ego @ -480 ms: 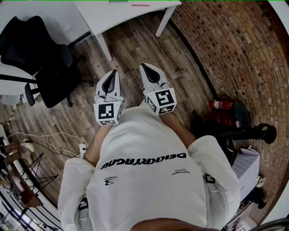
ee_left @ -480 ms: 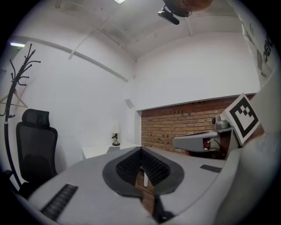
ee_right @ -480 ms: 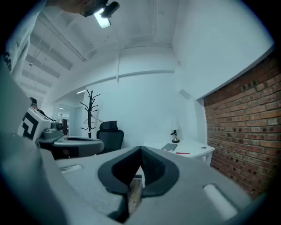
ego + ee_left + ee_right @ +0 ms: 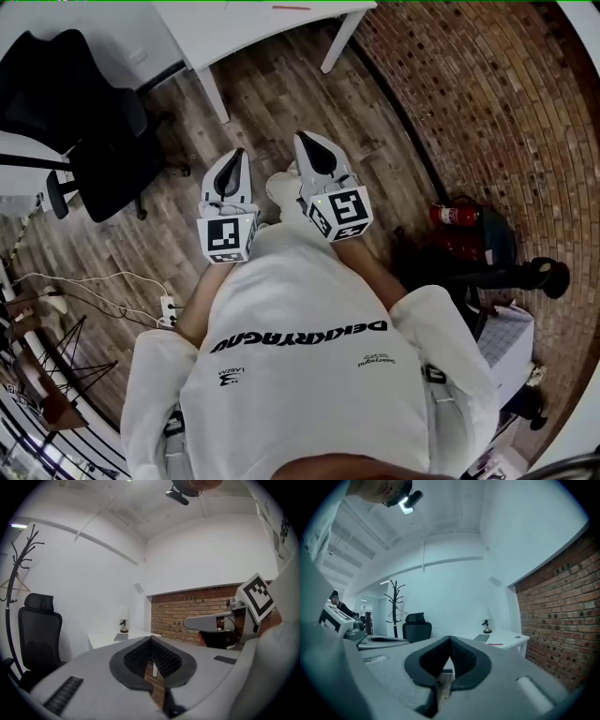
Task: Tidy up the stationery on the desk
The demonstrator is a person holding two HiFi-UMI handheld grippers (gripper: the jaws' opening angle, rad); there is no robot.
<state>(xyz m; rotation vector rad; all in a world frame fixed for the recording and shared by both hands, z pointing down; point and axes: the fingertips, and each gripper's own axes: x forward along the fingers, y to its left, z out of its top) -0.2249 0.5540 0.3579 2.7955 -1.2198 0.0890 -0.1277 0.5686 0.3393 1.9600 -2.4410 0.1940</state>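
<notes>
A black office chair (image 4: 89, 122) stands at the upper left on a wood plank floor (image 4: 272, 103). A brick wall (image 4: 487, 103) fills the upper right, with a red fire extinguisher (image 4: 457, 216) near it. A white power strip (image 4: 169, 309) lies at the lower left.

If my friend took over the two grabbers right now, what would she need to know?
Left gripper: shut, holding nothing, pointing level.
Right gripper: shut, holding nothing, pointing level.
Things: the white desk is across the floor, ahead of both grippers. A red pen and what looks like a flat grey notebook lie on it.
Done: nothing that shows.
Left: walk to the desk, then tidy the stationery.
</notes>
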